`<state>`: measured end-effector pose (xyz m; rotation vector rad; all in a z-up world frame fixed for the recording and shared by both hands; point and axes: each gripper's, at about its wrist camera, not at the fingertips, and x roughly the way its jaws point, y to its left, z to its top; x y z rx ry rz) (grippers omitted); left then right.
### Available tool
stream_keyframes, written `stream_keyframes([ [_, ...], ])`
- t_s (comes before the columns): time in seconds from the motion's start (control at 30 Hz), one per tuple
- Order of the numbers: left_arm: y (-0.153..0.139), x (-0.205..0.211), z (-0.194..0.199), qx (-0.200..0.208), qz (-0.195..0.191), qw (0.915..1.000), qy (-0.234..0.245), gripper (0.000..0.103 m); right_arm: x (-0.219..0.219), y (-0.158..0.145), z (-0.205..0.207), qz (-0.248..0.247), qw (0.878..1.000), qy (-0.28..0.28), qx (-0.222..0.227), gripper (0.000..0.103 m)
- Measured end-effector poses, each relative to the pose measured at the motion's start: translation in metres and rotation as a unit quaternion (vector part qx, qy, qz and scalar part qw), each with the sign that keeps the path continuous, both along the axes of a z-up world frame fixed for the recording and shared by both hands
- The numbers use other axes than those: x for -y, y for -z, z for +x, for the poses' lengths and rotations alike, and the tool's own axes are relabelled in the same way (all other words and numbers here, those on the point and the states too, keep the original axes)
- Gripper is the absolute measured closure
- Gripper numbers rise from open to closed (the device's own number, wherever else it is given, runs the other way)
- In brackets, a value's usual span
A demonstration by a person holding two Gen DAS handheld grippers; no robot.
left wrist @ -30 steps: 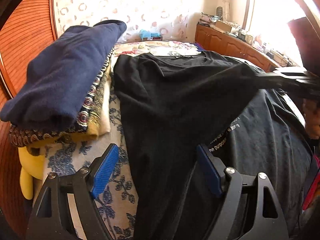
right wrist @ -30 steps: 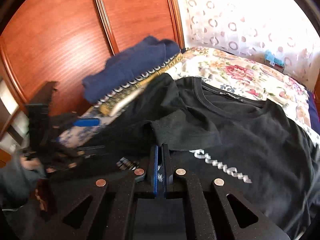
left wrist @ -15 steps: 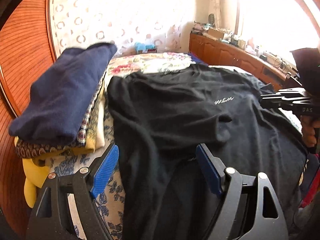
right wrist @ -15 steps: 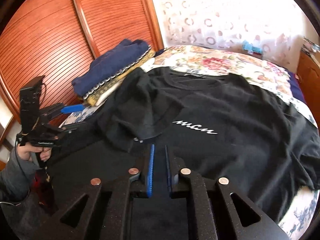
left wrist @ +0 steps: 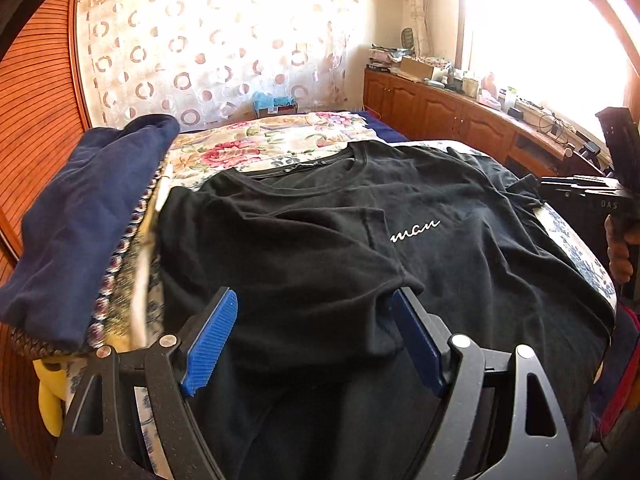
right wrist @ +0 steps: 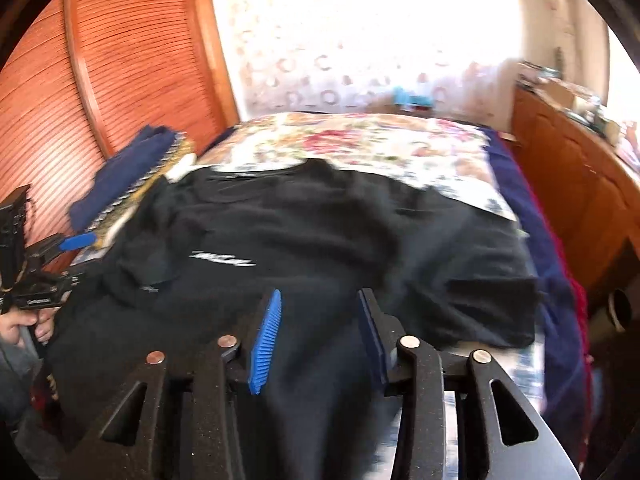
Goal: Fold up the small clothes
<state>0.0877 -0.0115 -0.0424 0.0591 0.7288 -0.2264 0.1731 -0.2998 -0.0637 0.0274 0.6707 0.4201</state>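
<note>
A black T-shirt (left wrist: 460,248) with small white lettering lies spread chest-up on the bed, and its left sleeve (left wrist: 304,248) is folded in over the chest. My left gripper (left wrist: 314,300) hovers open over the shirt's lower left part, with nothing pinched between its blue pads. The right wrist view is blurred by motion. In it my right gripper (right wrist: 320,296) hangs above the shirt (right wrist: 360,240), its jaws opening and gripping nothing. Each gripper shows in the other's view: the right gripper (left wrist: 560,190) at the bed's right edge, the left gripper (right wrist: 78,260) at the left.
A pile of folded clothes (left wrist: 88,216) with a navy piece on top sits left of the shirt, against the slatted wooden doors (right wrist: 120,60). The floral bedspread (left wrist: 256,148) lies bare beyond the collar. Wooden cabinets (left wrist: 440,112) with clutter run along the right wall.
My right gripper went from shut to partly open and swung away to the right of the bed. The sleeve now lies folded on the chest. The left gripper drew back and rose slightly, still open.
</note>
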Motion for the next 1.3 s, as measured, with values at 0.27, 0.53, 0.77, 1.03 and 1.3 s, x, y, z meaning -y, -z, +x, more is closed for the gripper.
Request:
stream_keyframes([
  [0.27, 0.018, 0.016, 0.023, -0.033, 0.009, 0.9994, 0.0, 0.022, 0.057, 0.013, 0.001, 0.013, 0.997, 0.072, -0.028, 0.051],
  [0.53, 0.041, 0.026, 0.038, -0.086, 0.035, 0.9957, 0.005, 0.02, 0.086, 0.026, 0.02, 0.004, 0.989, 0.139, -0.057, 0.05],
  [0.77, 0.043, 0.029, 0.039, -0.092, 0.031, 0.9952, 0.015, 0.012, 0.088, 0.022, 0.04, 0.038, 0.986, 0.14, -0.076, 0.05],
  [1.03, 0.043, 0.029, 0.041, -0.093, 0.031, 0.9951, 0.015, 0.012, 0.092, 0.034, 0.057, 0.036, 0.985, 0.141, -0.098, 0.05],
  [1.3, 0.043, 0.03, 0.042, -0.094, 0.031, 0.995, 0.014, 0.011, 0.073, 0.016, 0.049, -0.057, 0.991, 0.117, -0.015, 0.096],
])
